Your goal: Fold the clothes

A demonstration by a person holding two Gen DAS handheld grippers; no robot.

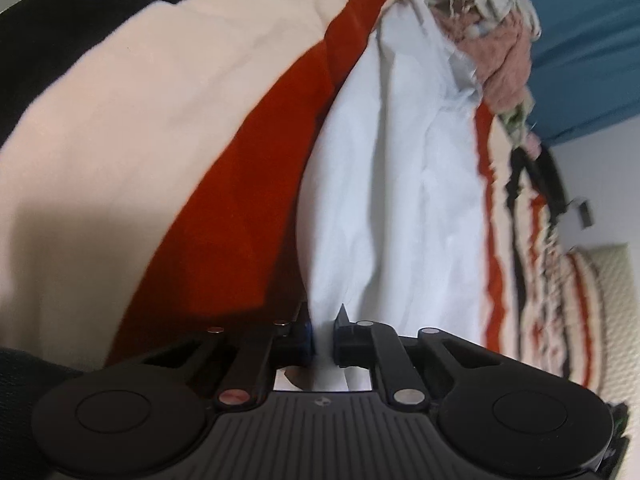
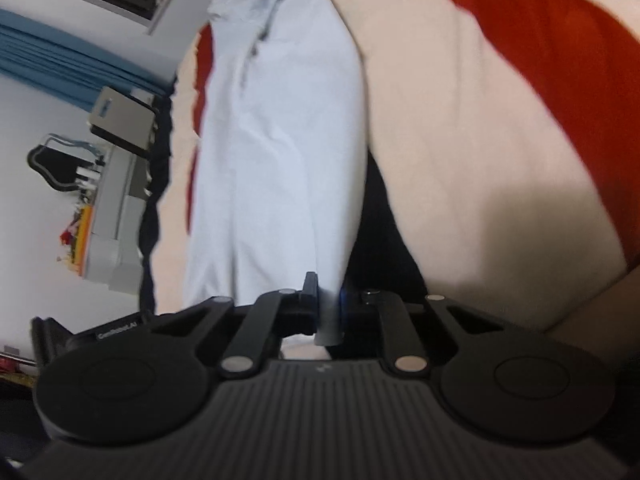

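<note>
Striped blanket [image 1: 132,92] in cream, red and black covered the surface under everything. White garment [image 1: 392,184] lay stretched lengthwise across it, wrinkled, one end bunched against a pile of clothes [image 1: 480,12] by the blue curtain [image 1: 588,40]. Left gripper [image 1: 323,334] was clamped on the near edge of the garment, cloth pinched between the jaws. Right gripper [image 2: 329,304] was likewise closed tight on a fold of the same garment [image 2: 280,140]. Desk [image 2: 112,200] with clutter sat off to the side
</note>
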